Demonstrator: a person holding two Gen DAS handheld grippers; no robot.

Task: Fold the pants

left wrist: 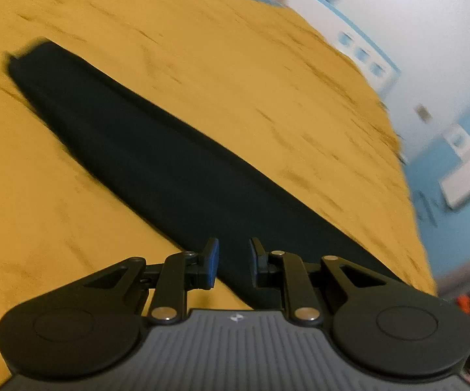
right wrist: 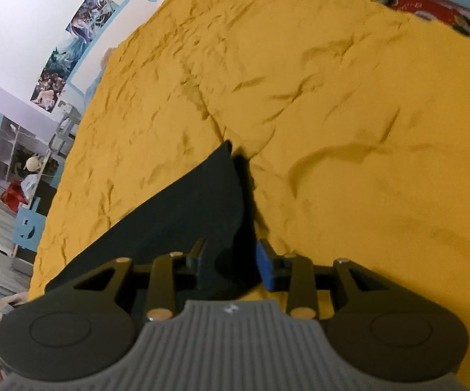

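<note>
A: Where were the pants?

B: The black pants (left wrist: 156, 150) lay flat on the yellow bedspread (left wrist: 235, 58), folded lengthwise into one long narrow strip. In the left wrist view the strip ran from the far left, where its end was squared off, down to the near right, passing under the left gripper (left wrist: 234, 262).

A: And that gripper's jaws?

B: They stood a narrow way apart, blue pads facing each other, with nothing pinched between them. The dark cloth showed below the gap, not in it.

A: The right side?

B: In the right wrist view a corner of the pants (right wrist: 202, 202) rose to a point on the wrinkled bedspread (right wrist: 349, 97), casting a shadow to its right. The right gripper (right wrist: 233, 260) was partly open; cloth sat in the gap, close against the left finger, while the blue pad on the right stood clear of it. I could not tell whether the left pad touched it.

A: Anything else?

B: Posters (right wrist: 81, 29) on the white wall at far left.
</note>
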